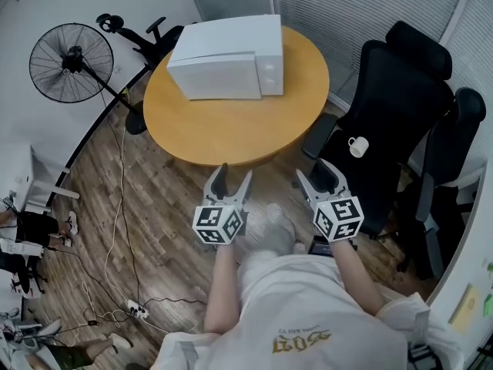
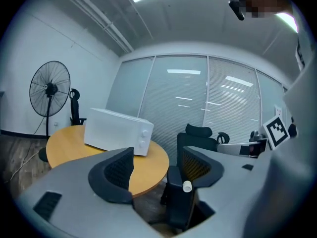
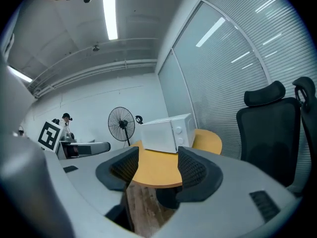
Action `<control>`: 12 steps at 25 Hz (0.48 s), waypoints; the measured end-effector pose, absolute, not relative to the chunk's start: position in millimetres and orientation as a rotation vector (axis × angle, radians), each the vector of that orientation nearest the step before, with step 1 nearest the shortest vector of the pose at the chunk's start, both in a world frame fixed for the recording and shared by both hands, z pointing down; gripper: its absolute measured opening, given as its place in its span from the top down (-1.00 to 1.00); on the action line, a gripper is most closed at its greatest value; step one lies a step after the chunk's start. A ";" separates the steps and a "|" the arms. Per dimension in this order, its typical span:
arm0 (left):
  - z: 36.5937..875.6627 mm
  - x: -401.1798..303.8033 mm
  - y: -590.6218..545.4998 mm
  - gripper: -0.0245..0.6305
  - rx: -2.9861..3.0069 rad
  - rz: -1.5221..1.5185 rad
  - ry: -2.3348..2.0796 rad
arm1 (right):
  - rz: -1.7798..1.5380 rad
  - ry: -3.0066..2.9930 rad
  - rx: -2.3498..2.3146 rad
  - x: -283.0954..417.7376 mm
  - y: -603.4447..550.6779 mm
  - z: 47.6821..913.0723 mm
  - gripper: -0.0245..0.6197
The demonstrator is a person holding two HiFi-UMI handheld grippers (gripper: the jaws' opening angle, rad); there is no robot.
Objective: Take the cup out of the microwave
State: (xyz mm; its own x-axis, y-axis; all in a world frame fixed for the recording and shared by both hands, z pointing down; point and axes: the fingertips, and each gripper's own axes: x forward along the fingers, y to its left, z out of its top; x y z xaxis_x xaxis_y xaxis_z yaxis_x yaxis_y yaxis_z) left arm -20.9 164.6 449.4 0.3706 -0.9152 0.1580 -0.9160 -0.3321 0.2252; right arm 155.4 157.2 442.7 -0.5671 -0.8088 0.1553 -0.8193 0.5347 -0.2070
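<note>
A white microwave [image 1: 227,56] with its door closed stands at the far side of a round wooden table [image 1: 231,129]. A small white cup [image 1: 358,146] rests on the black office chair [image 1: 400,106] to the table's right; the left gripper view shows the cup [image 2: 186,186] there too. My left gripper [image 1: 229,177] and right gripper [image 1: 320,174] hover side by side before the table's near edge, both open with nothing between their fingers. The microwave [image 2: 119,132] lies ahead and left of the left gripper [image 2: 156,170], and the microwave [image 3: 166,133] is straight ahead of the right gripper [image 3: 157,165].
A standing fan [image 1: 71,62] is left of the table, with another black chair [image 1: 146,37] behind it. A second black chair [image 1: 454,153] stands at the far right. Cables and a power strip [image 1: 135,308] lie on the wooden floor at the left.
</note>
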 end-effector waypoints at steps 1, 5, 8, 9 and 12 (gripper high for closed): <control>452.0 -18.7 156.9 -0.02 2.361 0.014 -1.612 | 0.412 -2.705 1.458 159.0 150.1 444.8 0.17; 462.7 -11.6 117.0 -0.03 2.362 0.050 -1.602 | 0.454 -2.665 1.501 172.8 114.6 457.5 0.17; 468.8 -11.6 81.6 -0.06 2.351 0.070 -1.609 | 0.491 -2.644 1.509 175.9 81.6 466.9 0.17; 470.9 -12.8 68.6 -0.06 2.348 0.079 -1.613 | 0.495 -2.637 1.503 174.3 69.3 470.1 0.17; 479.0 -18.7 30.0 -0.06 2.338 0.120 -1.621 | 0.509 -2.617 1.478 166.6 33.1 479.7 0.17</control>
